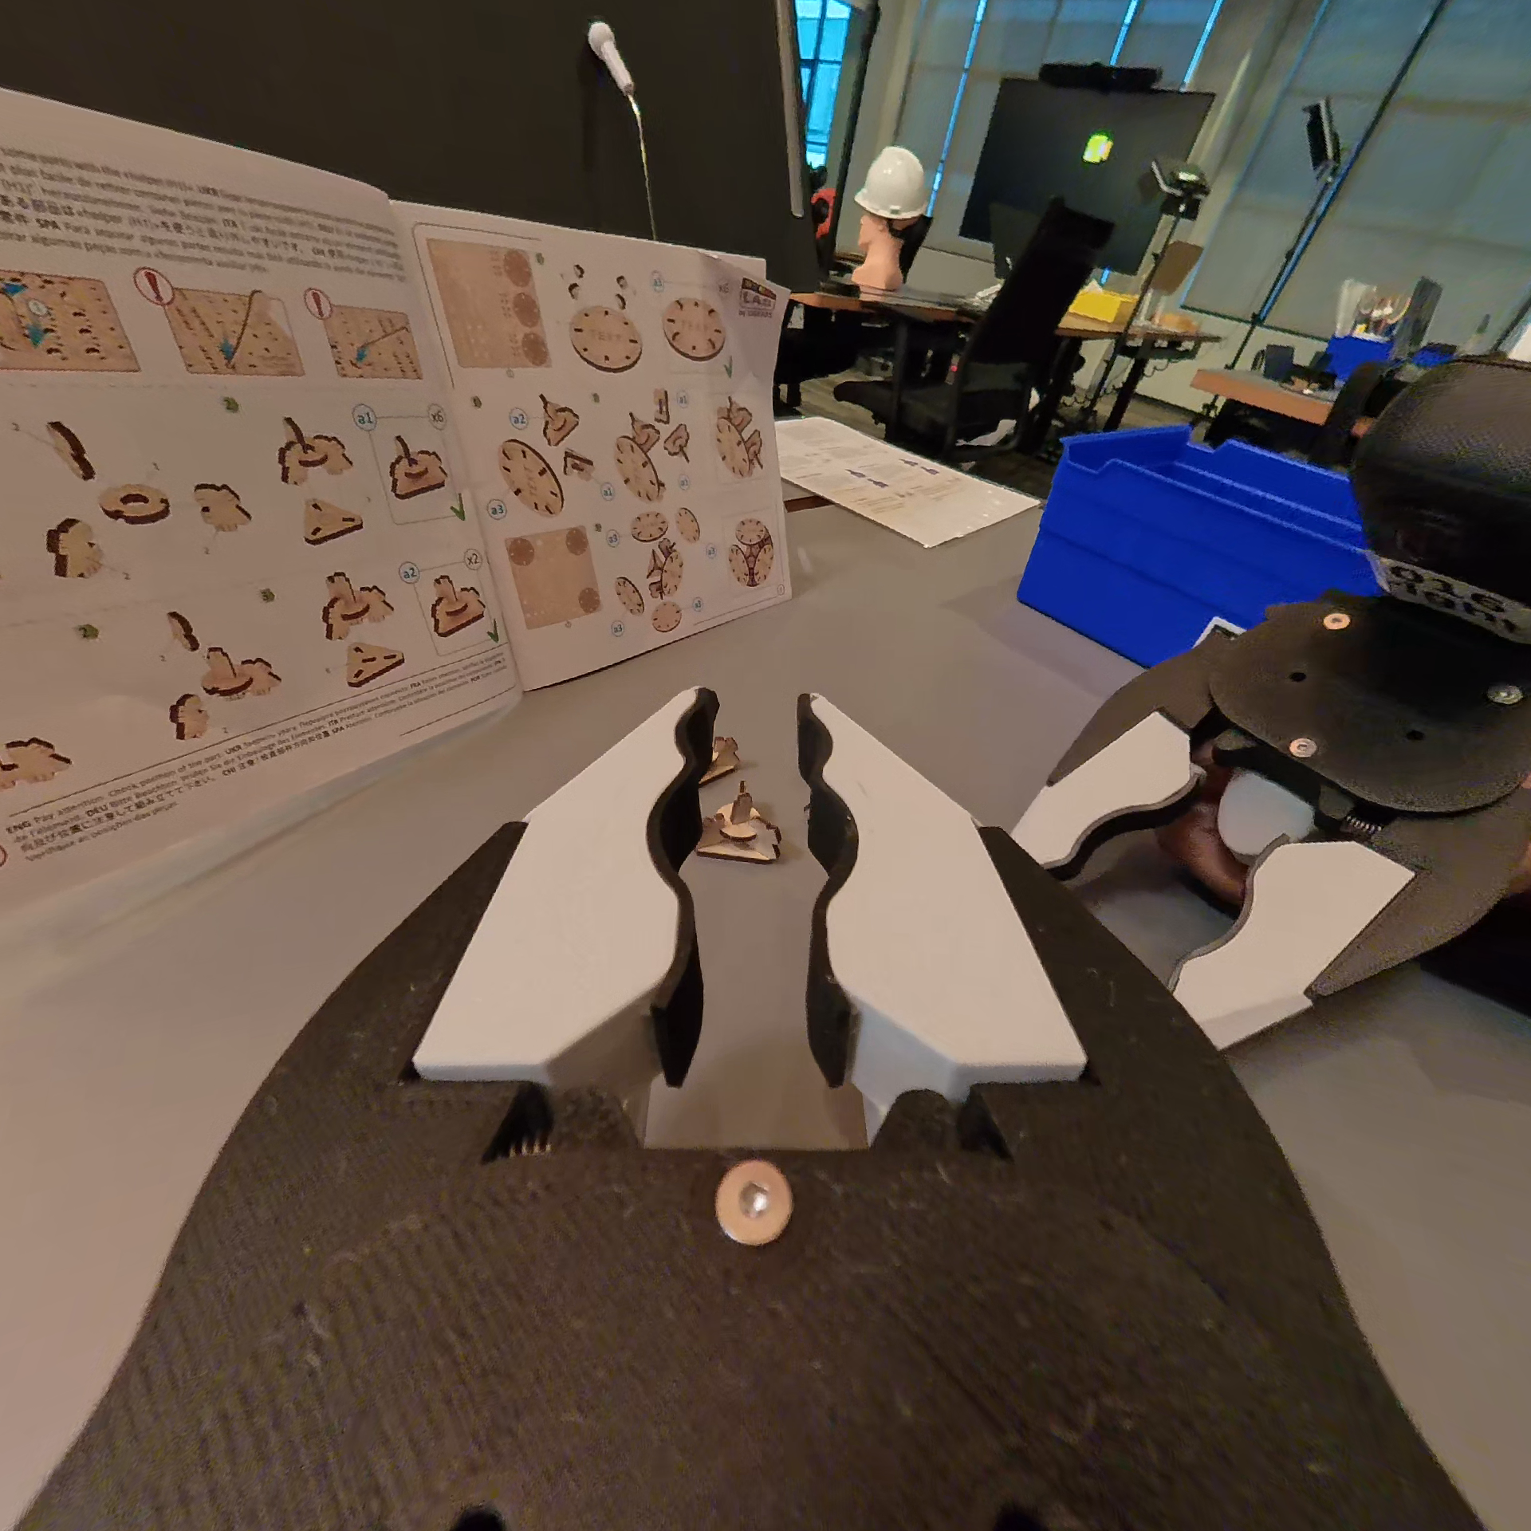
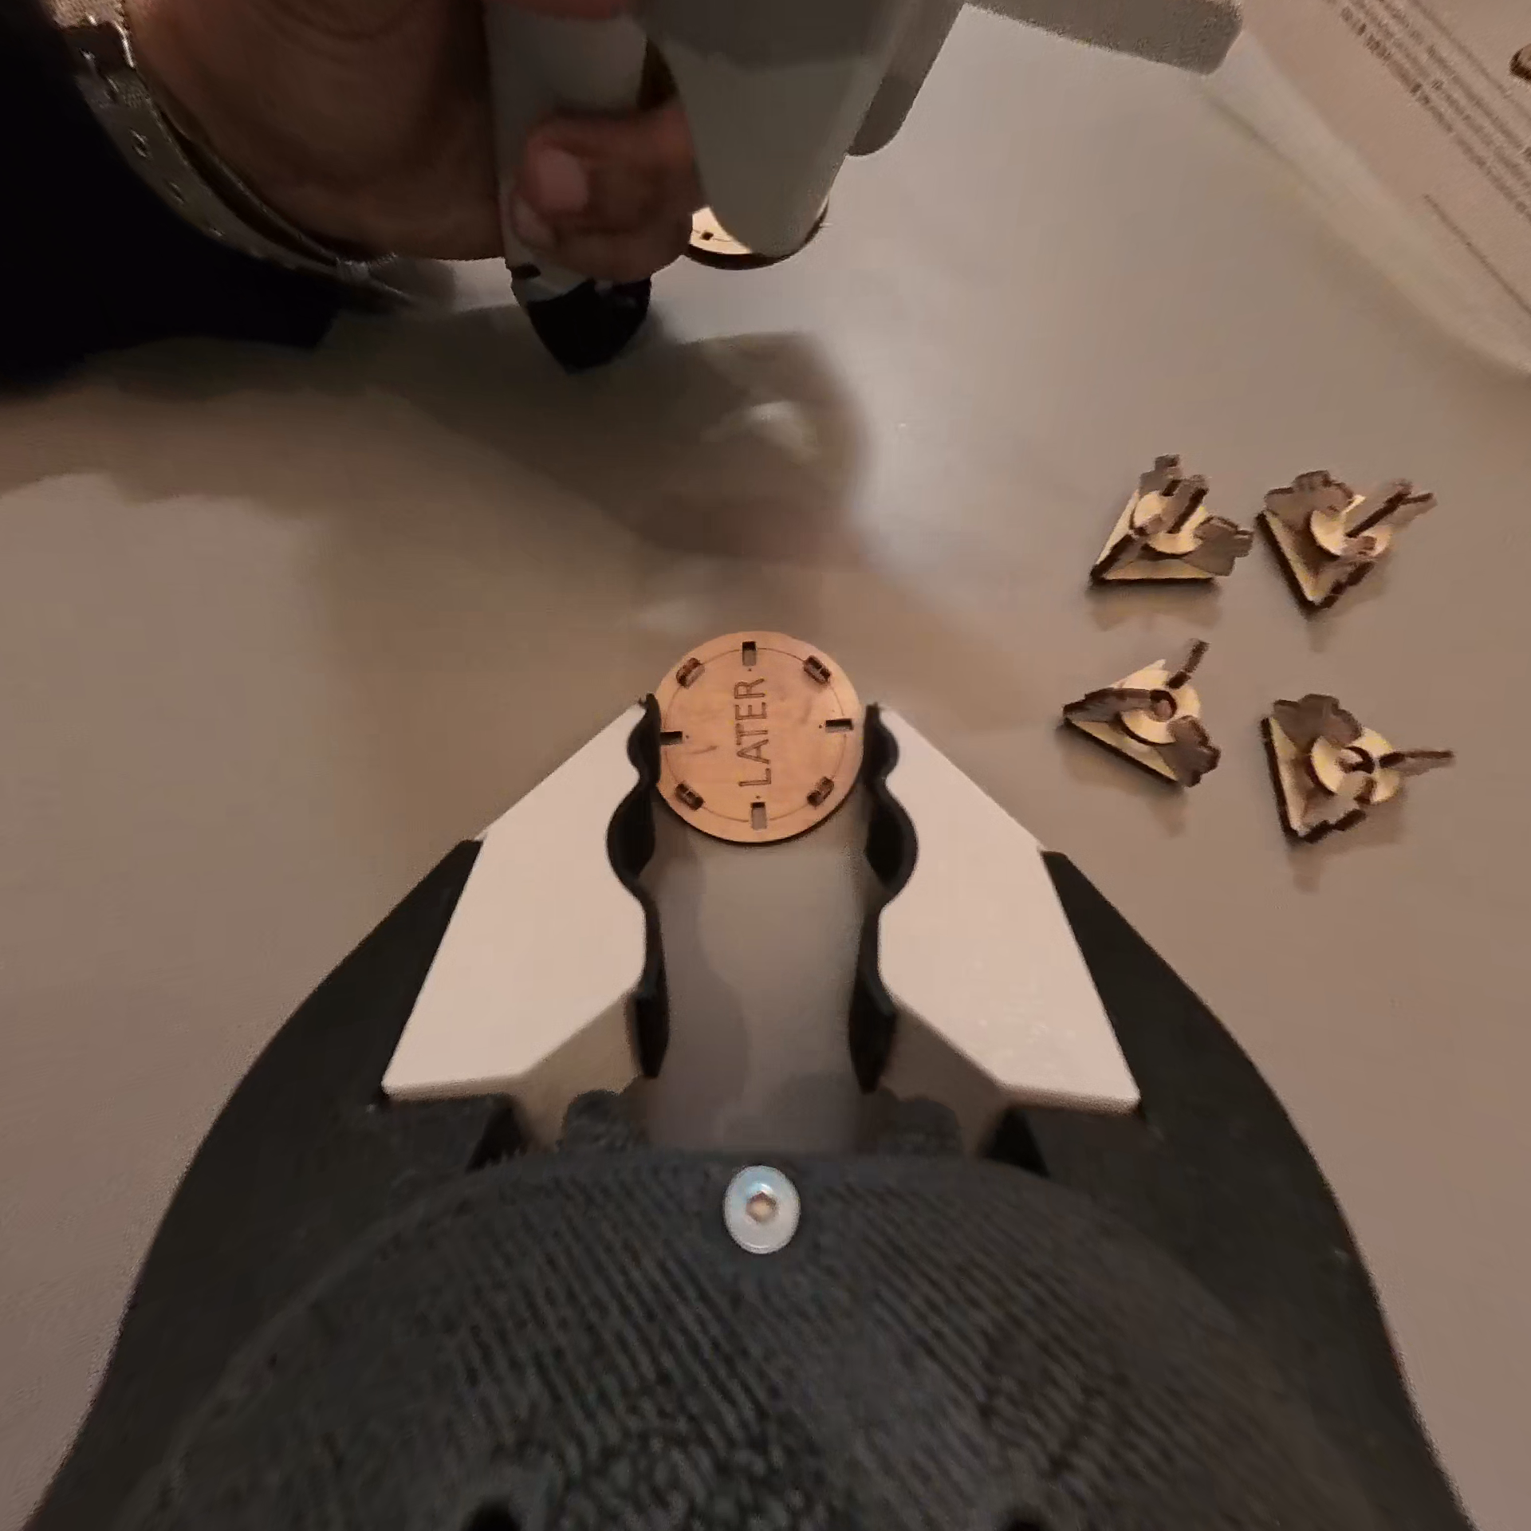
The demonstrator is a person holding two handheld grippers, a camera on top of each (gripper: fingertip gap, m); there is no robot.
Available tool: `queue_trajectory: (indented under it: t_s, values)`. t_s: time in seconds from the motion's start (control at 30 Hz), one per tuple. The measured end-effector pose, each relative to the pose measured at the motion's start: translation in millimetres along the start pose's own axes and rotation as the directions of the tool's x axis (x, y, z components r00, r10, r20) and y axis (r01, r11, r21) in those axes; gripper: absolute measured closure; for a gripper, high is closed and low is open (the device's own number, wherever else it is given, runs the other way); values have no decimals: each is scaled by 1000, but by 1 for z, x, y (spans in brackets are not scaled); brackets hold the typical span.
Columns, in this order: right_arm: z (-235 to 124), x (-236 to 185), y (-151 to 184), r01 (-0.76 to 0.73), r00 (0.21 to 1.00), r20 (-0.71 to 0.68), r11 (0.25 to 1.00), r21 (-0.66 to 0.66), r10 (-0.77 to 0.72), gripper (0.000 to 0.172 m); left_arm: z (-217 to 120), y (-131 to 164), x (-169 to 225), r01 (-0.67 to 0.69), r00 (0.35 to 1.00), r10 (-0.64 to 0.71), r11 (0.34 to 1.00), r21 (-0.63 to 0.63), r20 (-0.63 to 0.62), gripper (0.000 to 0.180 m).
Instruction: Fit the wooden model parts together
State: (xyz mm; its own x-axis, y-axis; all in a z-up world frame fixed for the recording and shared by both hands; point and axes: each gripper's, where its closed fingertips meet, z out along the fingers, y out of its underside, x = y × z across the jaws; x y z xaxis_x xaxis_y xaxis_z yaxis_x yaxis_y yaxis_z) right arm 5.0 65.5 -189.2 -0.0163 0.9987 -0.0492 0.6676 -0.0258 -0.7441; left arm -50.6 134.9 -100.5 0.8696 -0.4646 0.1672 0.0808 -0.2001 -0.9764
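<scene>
The left gripper [image 1: 750, 704] is seen low over the grey tabletop [image 1: 911, 663], its jaws spread with a narrow gap and nothing pinched. Between the fingers, lying on the tabletop and touched by neither pad, a small wooden triangular assembly [image 1: 740, 828] with an upright peg is seen; a second such piece [image 1: 719, 758] is partly hidden behind the left finger. Just beyond, an open instruction booklet [image 1: 331, 464] with pictures of wooden parts is propped up at the left. A blue plastic bin [image 1: 1185, 530] is found farther off to the right, and a loose sheet of paper [image 1: 903, 480] lies behind the booklet.

The right gripper [image 2: 758, 712] is pointed down at the tabletop, jaws spread. A round wooden disc [image 2: 758, 737], slotted around its edge and engraved across the middle, lies flat between the fingertips. The left pad is seen right at the disc's edge, while a sliver of tabletop is visible between the disc and the right pad; the disc is not pinched. To the right, well apart from the jaws, four wooden triangular assemblies [image 2: 1259, 646] are laid out in two rows. At the top of this view the hand [image 2: 398, 124] on the other gripper's handle is seen, and another wooden disc [image 2: 729, 244] is partly hidden beneath it.
</scene>
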Motion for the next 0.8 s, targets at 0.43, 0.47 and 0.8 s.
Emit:
queue_trajectory:
  t_s: [0.43,0.47,0.8]
  values:
    - [-7,-19,-15,-3,994,109,997,77,-5,115,1,4,-2,62,998,-63,998,-27,-16,159]
    - [-7,-23,-14,11,993,120,997,72,-20,114,1,4,-2,63,998,-63,998,-28,-17,159]
    - [3,-21,2,114,992,50,993,-19,-113,119,2,5,1,41,999,-41,998,-38,-17,158]
